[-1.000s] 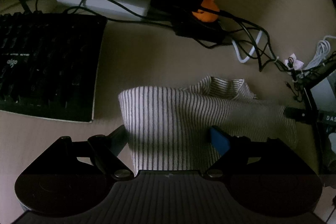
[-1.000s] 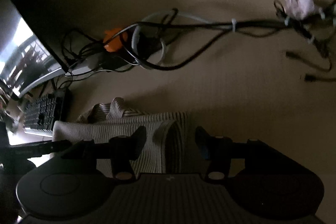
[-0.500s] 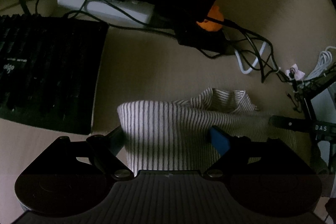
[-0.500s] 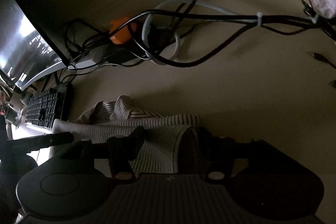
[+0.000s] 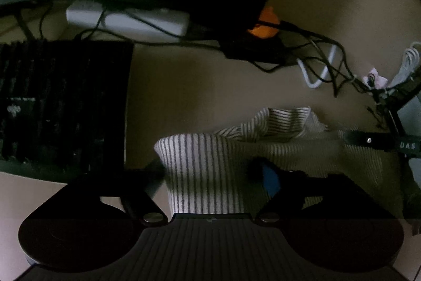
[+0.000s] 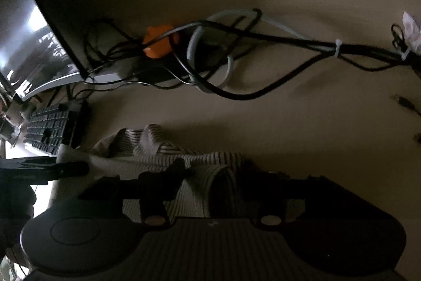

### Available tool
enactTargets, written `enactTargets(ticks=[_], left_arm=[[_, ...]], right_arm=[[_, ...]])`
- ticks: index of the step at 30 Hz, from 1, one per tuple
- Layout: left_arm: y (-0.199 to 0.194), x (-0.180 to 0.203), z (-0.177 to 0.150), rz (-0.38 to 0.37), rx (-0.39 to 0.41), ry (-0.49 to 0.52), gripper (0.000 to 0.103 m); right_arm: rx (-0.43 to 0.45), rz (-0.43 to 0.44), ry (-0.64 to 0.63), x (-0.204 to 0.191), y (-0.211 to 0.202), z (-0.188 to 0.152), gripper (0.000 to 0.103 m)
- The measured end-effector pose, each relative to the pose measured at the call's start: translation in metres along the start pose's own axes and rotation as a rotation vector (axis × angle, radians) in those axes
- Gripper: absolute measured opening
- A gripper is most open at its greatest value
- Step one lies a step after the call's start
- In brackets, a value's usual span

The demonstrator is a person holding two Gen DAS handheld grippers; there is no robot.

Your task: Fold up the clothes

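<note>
We are mid-fold on the striped garment [image 5: 202, 170] lying on the tabletop [image 5: 184, 86], both tongs, left [image 5: 210, 173] and right [image 6: 213, 175], narrowing astride its edges unclamped; next we pinch firmly.

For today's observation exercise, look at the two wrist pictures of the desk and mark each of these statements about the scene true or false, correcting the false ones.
1. The garment is striped. True.
2. A black keyboard lies on the desk. True.
3. The garment hangs from a hanger. False: it lies bunched on the desk.
4. The small object among the cables is green. False: the small object is orange.
5. Cloth lies between the fingers of the left gripper. True; its fingers are closing.
6. The right gripper points at a bare wall. False: it points at the garment's edge, fingers closing.
</note>
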State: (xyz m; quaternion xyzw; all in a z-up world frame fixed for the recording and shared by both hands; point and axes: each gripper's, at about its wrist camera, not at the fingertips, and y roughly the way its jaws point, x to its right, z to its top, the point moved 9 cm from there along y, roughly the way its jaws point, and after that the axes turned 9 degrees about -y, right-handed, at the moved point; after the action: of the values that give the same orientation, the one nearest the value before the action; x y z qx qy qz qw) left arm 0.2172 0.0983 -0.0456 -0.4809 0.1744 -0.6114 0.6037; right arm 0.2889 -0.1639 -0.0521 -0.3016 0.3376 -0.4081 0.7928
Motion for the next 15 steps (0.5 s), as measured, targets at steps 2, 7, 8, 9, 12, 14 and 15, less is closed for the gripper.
enactTargets(ticks=[2,7,8,9,12,14,15], left_arm=[[0.003,0.003,0.000,-0.002,0.008,0.008,0.089],[0.002,0.021,-0.002,-0.022,0.023,0.073,0.041],[-0.006,0.027,-0.002,-0.019,0.039,0.101,0.036],[-0.015,0.033,-0.003,-0.018,0.056,0.130,0.032],[-0.058,0.050,-0.006,-0.061,0.112,0.220,0.026],[-0.091,0.058,-0.015,-0.102,0.146,0.262,0.026],[-0.105,0.060,-0.023,-0.115,0.158,0.287,0.026]], right_arm=[[0.009,0.024,0.009,-0.002,0.003,0.000,0.061],[-0.026,0.085,-0.043,-0.026,0.008,-0.001,0.031],[-0.019,0.077,-0.066,-0.030,0.003,0.000,0.030],[-0.008,0.074,-0.092,-0.035,-0.006,0.002,0.029],[0.037,0.088,-0.142,-0.050,-0.048,0.004,0.027],[0.065,0.079,-0.199,-0.065,-0.082,-0.004,0.027],[0.077,0.074,-0.228,-0.072,-0.098,-0.009,0.027]])
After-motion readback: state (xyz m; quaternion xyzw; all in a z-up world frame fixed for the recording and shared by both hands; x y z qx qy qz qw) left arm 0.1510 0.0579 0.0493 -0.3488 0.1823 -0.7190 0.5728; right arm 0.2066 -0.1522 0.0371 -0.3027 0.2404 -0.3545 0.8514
